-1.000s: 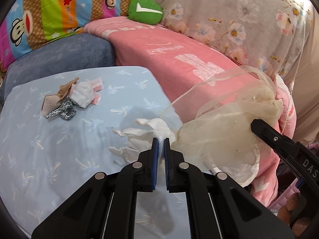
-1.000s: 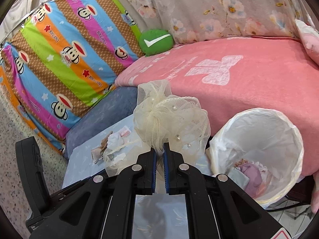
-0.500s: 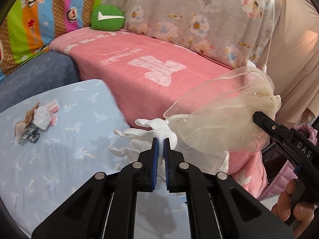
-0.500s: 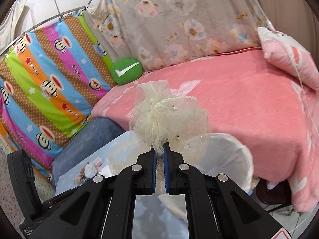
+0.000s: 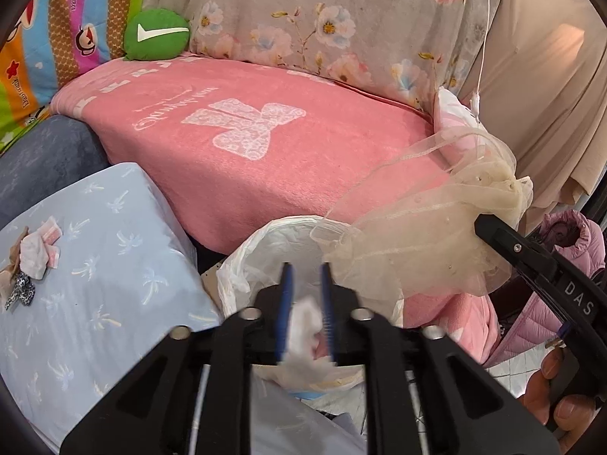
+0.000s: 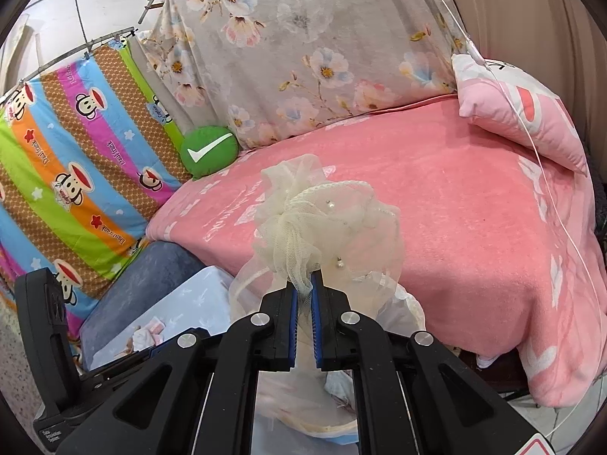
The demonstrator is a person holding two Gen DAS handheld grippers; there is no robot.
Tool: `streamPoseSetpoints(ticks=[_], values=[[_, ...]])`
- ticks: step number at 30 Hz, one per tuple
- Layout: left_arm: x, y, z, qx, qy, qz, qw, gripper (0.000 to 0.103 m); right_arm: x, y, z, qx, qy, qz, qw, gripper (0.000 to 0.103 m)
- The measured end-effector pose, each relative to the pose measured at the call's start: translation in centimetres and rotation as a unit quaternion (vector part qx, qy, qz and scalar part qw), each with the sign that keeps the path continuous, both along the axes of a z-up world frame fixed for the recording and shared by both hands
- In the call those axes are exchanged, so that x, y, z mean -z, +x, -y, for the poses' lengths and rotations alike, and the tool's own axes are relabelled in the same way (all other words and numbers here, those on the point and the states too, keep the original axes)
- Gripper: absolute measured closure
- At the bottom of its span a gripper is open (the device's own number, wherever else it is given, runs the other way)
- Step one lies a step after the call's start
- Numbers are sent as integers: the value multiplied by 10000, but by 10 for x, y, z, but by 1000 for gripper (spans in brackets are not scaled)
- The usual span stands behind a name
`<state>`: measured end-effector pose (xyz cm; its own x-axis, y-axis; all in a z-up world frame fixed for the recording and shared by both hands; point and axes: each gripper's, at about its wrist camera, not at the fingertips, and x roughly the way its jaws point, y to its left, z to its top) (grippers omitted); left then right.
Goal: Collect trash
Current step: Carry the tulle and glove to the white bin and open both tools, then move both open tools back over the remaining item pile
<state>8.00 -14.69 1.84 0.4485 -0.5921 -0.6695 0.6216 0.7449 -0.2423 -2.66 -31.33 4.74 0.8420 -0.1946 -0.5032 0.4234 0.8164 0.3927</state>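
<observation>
In the left wrist view my left gripper (image 5: 306, 270) hangs over a bin lined with a white bag (image 5: 242, 265). Its jaws are opening, and a crumpled white tissue (image 5: 305, 318), blurred, sits loose between and below the pads, inside the bin's mouth. My right gripper (image 6: 304, 289) is shut on the knot of a cream tulle bow (image 6: 322, 220) and holds it up above the same white bag (image 6: 408, 307). That bow (image 5: 428, 239) shows to the right in the left wrist view. More scraps (image 5: 34, 261) lie on the light blue cushion (image 5: 114, 284).
A pink blanket (image 5: 265, 144) covers the sofa behind the bin, with a green round pillow (image 5: 157, 34) and a floral cover behind it. A pink pillow (image 6: 519, 113) lies far right. A pink jacket (image 5: 569, 242) sits by the right hand.
Both grippers swung right, from above the blue cushion to above the bin. The left jaws, clamped on the white tissue before, have parted and the tissue has dropped lower.
</observation>
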Motion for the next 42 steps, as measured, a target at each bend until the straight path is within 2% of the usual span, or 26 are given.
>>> streamPoseSetpoints(ticks=[1, 2, 3, 5, 9, 11, 26, 29, 42], values=[[-1, 0, -1, -53, 15, 60, 10000, 67, 1, 1, 0, -17, -1, -8, 10000, 97], [-2, -1, -3, -114, 20, 125, 9999, 55, 1, 3, -1, -36, -7, -17, 10000, 97], [-4, -3, -6, -165, 14, 200, 9997, 52, 1, 6, -2, -66, -22, -31, 10000, 96], [-5, -2, -6, -213, 49, 282, 9994, 50, 2, 10, -6, -114, -54, -54, 9999, 90], [-6, -1, -14, -379, 139, 408, 9983, 43, 2, 20, -14, -176, -98, -75, 9998, 85], [-7, 0, -18, -456, 164, 450, 9978, 42, 2, 24, -18, -209, -108, -63, 9997, 76], [-5, 8, -47, -824, 203, 444, 9954, 40, 4, 41, -51, -575, -176, -208, 9980, 73], [-4, 9, -54, -896, 182, 412, 9950, 40, 5, 45, -62, -696, -208, -257, 9970, 69], [-1, 11, -90, -1243, 103, 333, 9916, 40, 2, 57, -105, -1132, -364, -345, 9923, 69]])
